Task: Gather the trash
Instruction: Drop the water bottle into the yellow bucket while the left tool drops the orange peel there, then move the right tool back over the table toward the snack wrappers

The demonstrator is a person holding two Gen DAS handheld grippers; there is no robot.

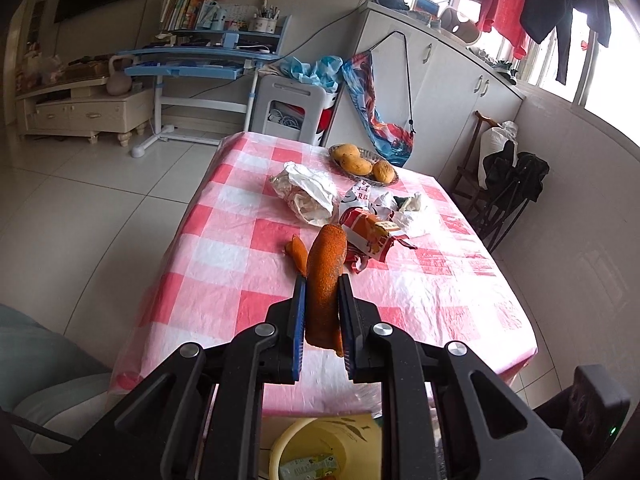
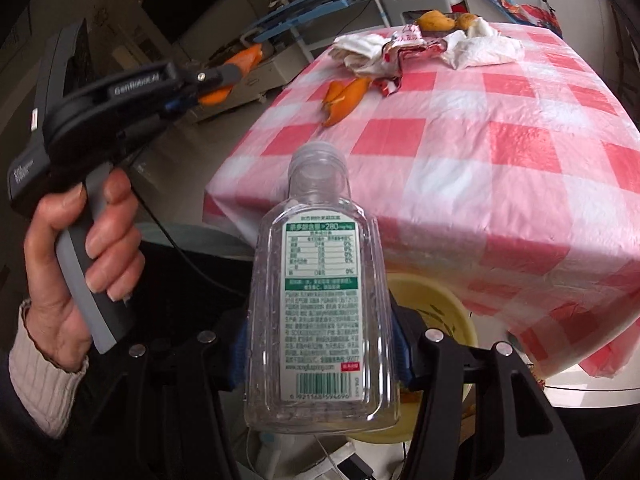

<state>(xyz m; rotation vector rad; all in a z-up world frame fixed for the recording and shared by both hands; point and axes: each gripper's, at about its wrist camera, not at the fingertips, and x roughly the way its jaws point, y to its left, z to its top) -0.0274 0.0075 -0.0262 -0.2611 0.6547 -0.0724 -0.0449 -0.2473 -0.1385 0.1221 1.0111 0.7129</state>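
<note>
My left gripper point(image 1: 322, 280) is shut on an orange fruit peel point(image 1: 325, 276) and holds it above the near edge of the pink checked table point(image 1: 420, 300). It also shows in the right wrist view point(image 2: 224, 76), held in a hand left of the table. My right gripper point(image 2: 320, 344) is shut on an empty clear plastic bottle point(image 2: 320, 296), uncapped, above a yellow bucket point(image 2: 440, 304). The bucket also shows in the left wrist view point(image 1: 320, 444) with a carton inside. More peel point(image 2: 344, 98), crumpled white paper point(image 1: 308, 192) and a red snack wrapper point(image 1: 370, 236) lie on the table.
A basket of mangoes point(image 1: 362, 162) stands at the table's far end. White cabinets point(image 1: 448, 76) line the right wall, with a folded chair point(image 1: 504, 184) beside the table. A blue desk point(image 1: 208, 64) and a white stool point(image 1: 296, 108) stand beyond on the tiled floor.
</note>
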